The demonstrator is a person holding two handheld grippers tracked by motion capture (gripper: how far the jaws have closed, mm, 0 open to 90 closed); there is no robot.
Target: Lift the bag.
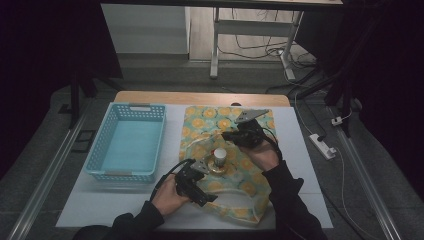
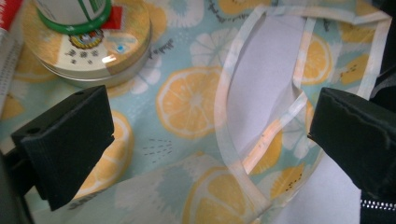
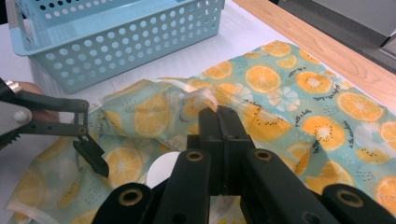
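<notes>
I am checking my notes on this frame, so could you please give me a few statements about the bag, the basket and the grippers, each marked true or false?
1. The blue basket is empty. True.
2. The left gripper is clamped on the bag's strap. False: its jaws stand wide open over the strap.
3. A round tin rests on the citrus-print bag. True.
4. The right gripper has its jaws spread wide. False: they are shut together.
5. The basket sits on top of the bag. False: it stands beside it on the white table.
</notes>
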